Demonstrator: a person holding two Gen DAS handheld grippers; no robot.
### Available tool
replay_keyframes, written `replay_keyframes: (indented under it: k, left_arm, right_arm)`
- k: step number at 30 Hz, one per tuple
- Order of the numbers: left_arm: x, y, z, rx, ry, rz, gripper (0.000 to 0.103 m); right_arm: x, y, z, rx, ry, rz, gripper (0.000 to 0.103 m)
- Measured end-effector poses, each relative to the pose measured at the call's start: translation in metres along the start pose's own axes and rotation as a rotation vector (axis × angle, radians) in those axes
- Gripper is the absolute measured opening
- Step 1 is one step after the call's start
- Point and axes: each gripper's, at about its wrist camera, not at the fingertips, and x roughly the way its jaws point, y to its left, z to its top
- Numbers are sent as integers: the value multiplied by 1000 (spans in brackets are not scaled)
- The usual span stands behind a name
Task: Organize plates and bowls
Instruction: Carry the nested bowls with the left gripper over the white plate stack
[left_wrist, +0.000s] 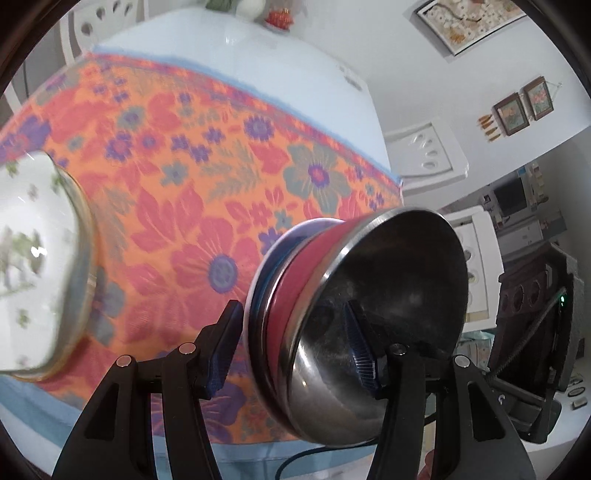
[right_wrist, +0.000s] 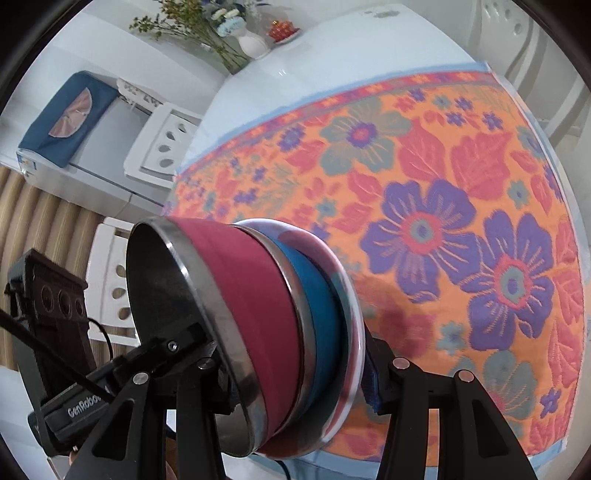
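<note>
Both grippers hold one stack of dishes between them, lifted clear above the table (left_wrist: 258, 55). The stack is tipped on its side: a steel bowl with a red outer band (left_wrist: 369, 314) sits in a bowl with a blue band (right_wrist: 321, 306), and that sits on a white plate (right_wrist: 349, 295) at the far end. The left gripper (left_wrist: 295, 350) is clamped across the stack near its rim, with one blue-padded finger (left_wrist: 221, 354) against the plate's underside and the other inside the steel bowl, pressed to its inner wall. The right gripper (right_wrist: 295, 369) grips the same stack from the opposite side, its right finger (right_wrist: 371, 376) pressed behind the plate and its left one hidden behind the steel rim, so the exact contact there cannot be made out. Under the stack lies an orange floral cloth (left_wrist: 184, 166) with red and purple flowers, spread over the pale table. At the left edge of the left wrist view a white dish with green sprigs (left_wrist: 33, 258) rests on the cloth, well apart from the stack and blurred. At the table's far end stand a white vase of flowers (right_wrist: 251, 44) and a small red ornament (right_wrist: 280, 31). White chairs (right_wrist: 162, 144) stand beside the table.
</note>
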Motion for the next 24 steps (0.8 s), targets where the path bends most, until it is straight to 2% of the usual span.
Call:
replay_keyframes:
  k: [4,8,13,19,24]
  left_arm:
    - [-39,15,10,-4,-62,5,52]
    - [-78,50,22,-23,-103,6,52]
    - [-117,99,27,-43,-148,38,52]
    - [-140,153,31,-57,-152,74,52]
    - [-136,194,30,-67,-107,90,52]
  right_arm:
    - [-1,45,7,-41,-22,8,49]
    - [8,97,7,-97,-42,15,49]
    - [36,154,-1,-142,-25,51,49]
    - [84,205,-20,-166,24,68,49]
    - [124,218,-32,-145,86,43,49]
